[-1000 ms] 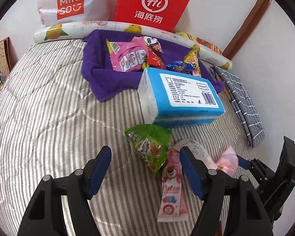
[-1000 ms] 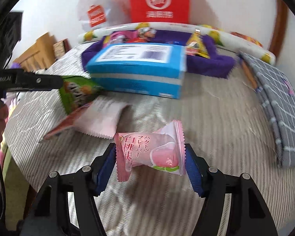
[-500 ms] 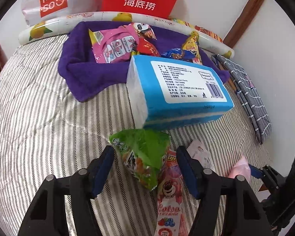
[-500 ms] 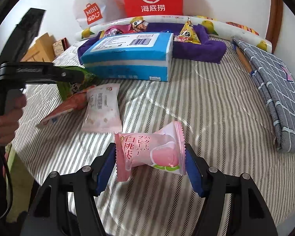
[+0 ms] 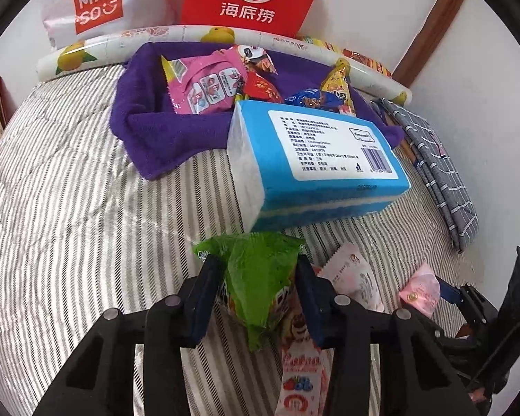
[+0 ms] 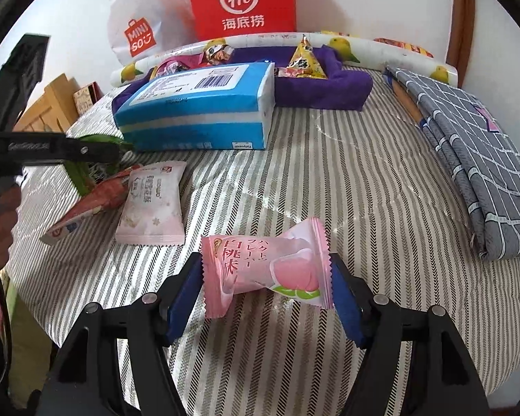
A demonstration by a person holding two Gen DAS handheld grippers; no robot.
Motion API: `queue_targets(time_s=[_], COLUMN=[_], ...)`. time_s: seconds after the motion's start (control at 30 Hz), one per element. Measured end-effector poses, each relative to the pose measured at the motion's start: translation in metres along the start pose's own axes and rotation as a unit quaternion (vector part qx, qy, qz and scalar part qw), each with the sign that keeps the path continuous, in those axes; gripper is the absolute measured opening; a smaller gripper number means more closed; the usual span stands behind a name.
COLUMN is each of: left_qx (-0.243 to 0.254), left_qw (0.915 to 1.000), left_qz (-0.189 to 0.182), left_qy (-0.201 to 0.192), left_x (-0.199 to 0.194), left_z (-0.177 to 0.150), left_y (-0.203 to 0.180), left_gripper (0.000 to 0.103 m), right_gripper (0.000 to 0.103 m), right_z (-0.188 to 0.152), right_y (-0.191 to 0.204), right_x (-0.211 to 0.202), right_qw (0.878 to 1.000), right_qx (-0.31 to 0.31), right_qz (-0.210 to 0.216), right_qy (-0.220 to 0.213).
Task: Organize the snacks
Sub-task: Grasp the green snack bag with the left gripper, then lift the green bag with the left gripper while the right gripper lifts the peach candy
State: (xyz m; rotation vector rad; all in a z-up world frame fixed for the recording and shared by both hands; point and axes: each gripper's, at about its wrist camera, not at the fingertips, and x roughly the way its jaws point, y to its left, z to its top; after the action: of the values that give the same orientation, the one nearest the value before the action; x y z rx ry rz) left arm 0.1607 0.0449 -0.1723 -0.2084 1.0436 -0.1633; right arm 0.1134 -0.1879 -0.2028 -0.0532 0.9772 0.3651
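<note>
Left wrist view: left claw (image 5: 256, 289) pinching the green packet (image 5: 260, 284), pads pressed on both flanks, likely ready to lift. Beneath it, a long bear-print stick (image 5: 296, 353); to the right, a pale pink sachet (image 5: 355, 282). Straight ahead, blocking the way, a blue tissue pack (image 5: 315, 159); beyond that, the purple towel nest (image 5: 145, 121) full of snacks, presumably the goal.

Right wrist view: right claw (image 6: 267, 291) clamped on the peach candy (image 6: 267, 267) by its crimped ends, held above the striped quilt (image 6: 329, 187). Ahead-left, same tissue pack (image 6: 197, 118); behind it, towel nest (image 6: 322, 90).
</note>
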Motion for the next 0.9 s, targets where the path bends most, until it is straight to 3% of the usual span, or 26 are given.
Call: queue_targets(time_s=[0.27, 0.9], left_qx=[0.003, 0.012], left_qw=[0.9999, 0.9982], left_qz=[-0.009, -0.006], left_qy=[-0.011, -0.059], left_x=[-0.021, -0.075], left_z=[-0.009, 0.013], left_y=[0.002, 0.000], left_gripper=[0.042, 0.042], right_gripper=[0.066, 0.066], right_z=[0.005, 0.053], right_y=[-0.012, 0.026], right_x=[-0.005, -0.040], right_qw=[0.998, 0.997], right_qx=[0.061, 0.040], right_qz=[0.027, 0.050], right_qy=[0.005, -0.042])
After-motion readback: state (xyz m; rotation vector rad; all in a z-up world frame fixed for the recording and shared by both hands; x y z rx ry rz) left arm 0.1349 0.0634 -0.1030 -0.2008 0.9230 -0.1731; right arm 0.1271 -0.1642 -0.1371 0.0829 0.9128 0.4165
